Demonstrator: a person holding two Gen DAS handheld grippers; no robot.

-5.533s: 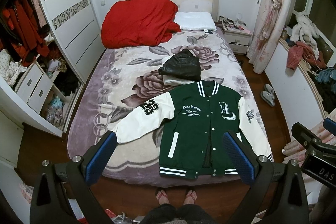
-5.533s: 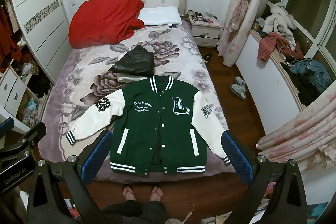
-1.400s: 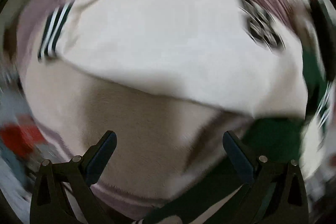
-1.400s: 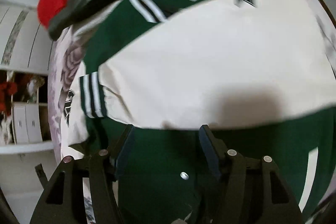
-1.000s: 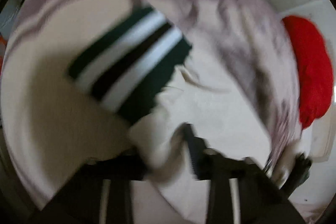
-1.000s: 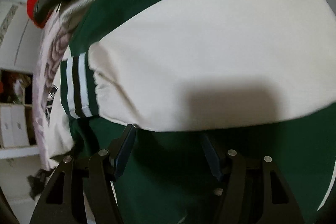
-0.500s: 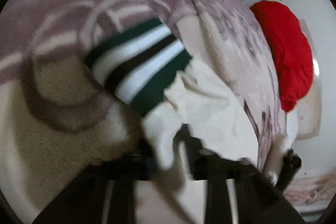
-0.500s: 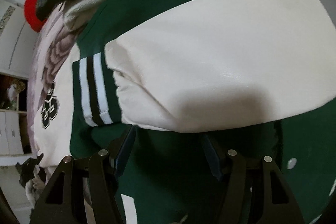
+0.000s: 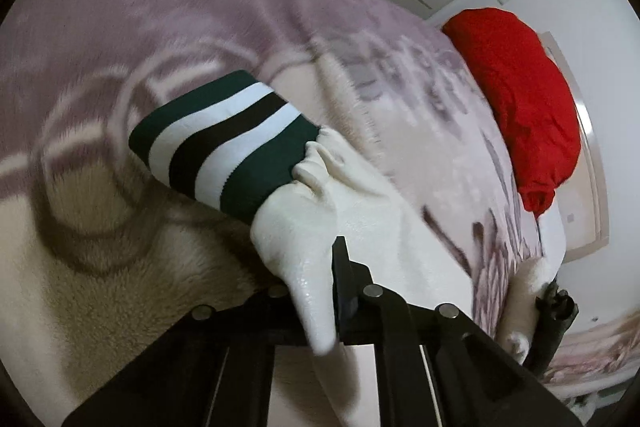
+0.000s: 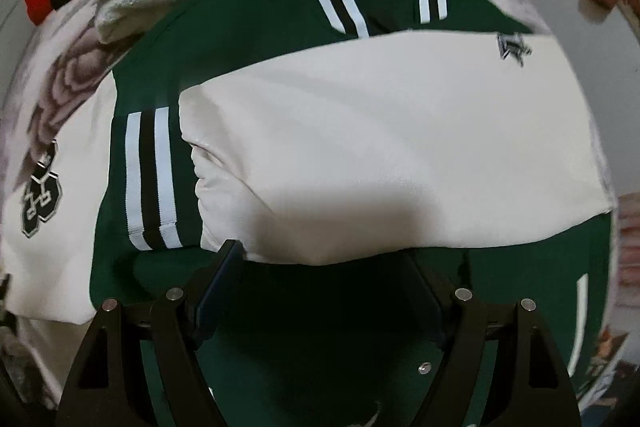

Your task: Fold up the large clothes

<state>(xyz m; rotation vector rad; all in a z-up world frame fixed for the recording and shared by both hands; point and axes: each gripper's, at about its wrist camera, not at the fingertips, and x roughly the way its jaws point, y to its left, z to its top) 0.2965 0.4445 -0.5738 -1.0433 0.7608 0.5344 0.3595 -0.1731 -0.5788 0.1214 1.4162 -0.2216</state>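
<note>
Currently: left tool (image 9: 320, 291) clamped on the jacket's white sleeve (image 9: 316, 227) just behind the striped cuff (image 9: 224, 143), presumably to carry it inward.
Right tool (image 10: 324, 279), jaws opening with nothing between them, hovers over the other sleeve (image 10: 380, 155), folded across the green jacket (image 10: 248, 7) on the bed (image 9: 200, 19).

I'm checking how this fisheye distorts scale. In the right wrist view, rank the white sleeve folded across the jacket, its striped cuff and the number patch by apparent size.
Largest to smallest as they appear:
1. White sleeve, spanning most of the picture.
2. Striped cuff.
3. Number patch, clearly smallest.
The sleeve lies nearest the lens, so its lead is exaggerated; the patch sits at the compressed edge.
</note>
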